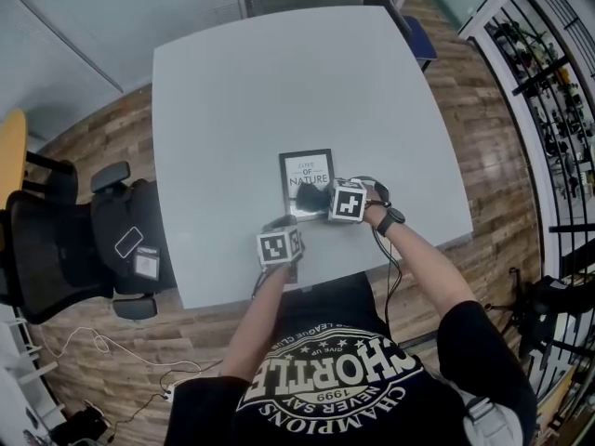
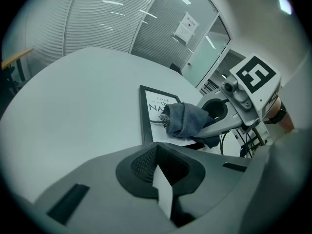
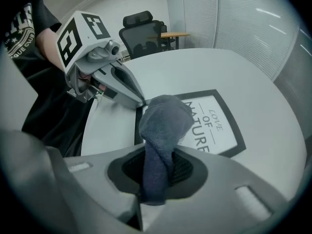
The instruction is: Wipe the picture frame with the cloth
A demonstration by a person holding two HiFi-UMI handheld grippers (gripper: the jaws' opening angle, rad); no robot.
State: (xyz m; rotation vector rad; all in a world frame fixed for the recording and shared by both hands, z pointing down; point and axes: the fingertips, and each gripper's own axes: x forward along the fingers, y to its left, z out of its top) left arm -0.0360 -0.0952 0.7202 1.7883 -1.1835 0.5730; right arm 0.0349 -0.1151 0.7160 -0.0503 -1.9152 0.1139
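Note:
A black-framed picture (image 1: 306,182) with printed words lies flat on the grey table (image 1: 242,100), close to its near edge. My right gripper (image 1: 321,199) is shut on a dark blue-grey cloth (image 1: 312,198), and the cloth's bunched end rests on the frame's lower part. In the right gripper view the cloth (image 3: 163,123) rises from between the jaws over the frame (image 3: 217,126). My left gripper (image 1: 286,221) is shut, its tip (image 3: 139,103) resting at the frame's near left corner. The left gripper view shows the frame (image 2: 145,116) and the cloth (image 2: 184,119) just ahead.
A black office chair (image 1: 65,240) stands left of the table, and another chair (image 1: 414,31) at the far side. Metal shelving (image 1: 548,82) runs along the right wall. Cables lie on the wooden floor (image 1: 102,351). The person stands against the table's near edge.

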